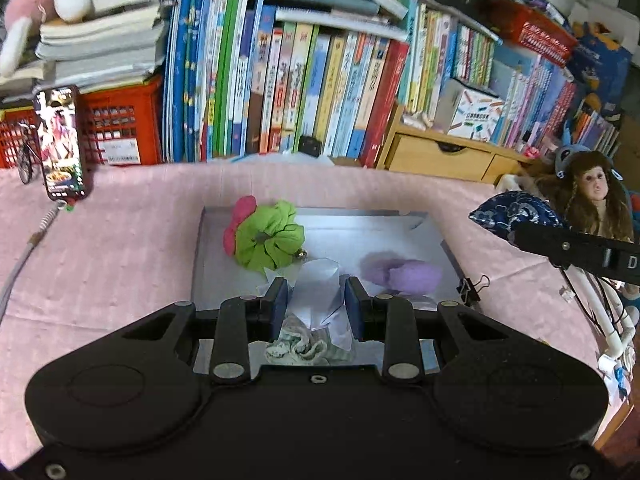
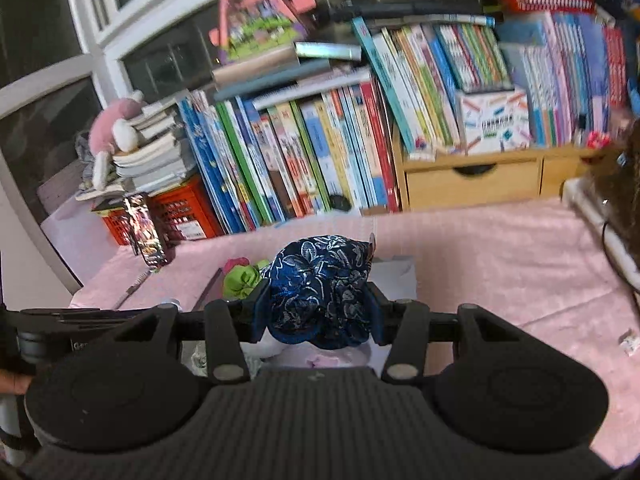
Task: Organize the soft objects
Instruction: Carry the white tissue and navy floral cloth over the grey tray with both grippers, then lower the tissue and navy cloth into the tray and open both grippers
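Left gripper [image 1: 316, 300] clamped on a pale lilac translucent pouch [image 1: 318, 292], pinched between both blue pads [image 1: 279, 304], above the near edge of a silver tray [image 1: 424, 236] on the pink tablecloth [image 1: 132, 240]. Crumpled greenish cloth [image 1: 298, 346] just under the jaws. Farther in the tray, at left, a green scrunchie [image 1: 268, 242] touching a pink one [image 1: 240, 216]; at right, a purple plush piece [image 1: 412, 276]. Right gripper [image 2: 318, 312] clenched around a dark blue patterned cloth bundle [image 2: 320, 284], bulging up and forward past the pads, held over the tray's right side. Rows of books [image 1: 288, 76] at the far edge.
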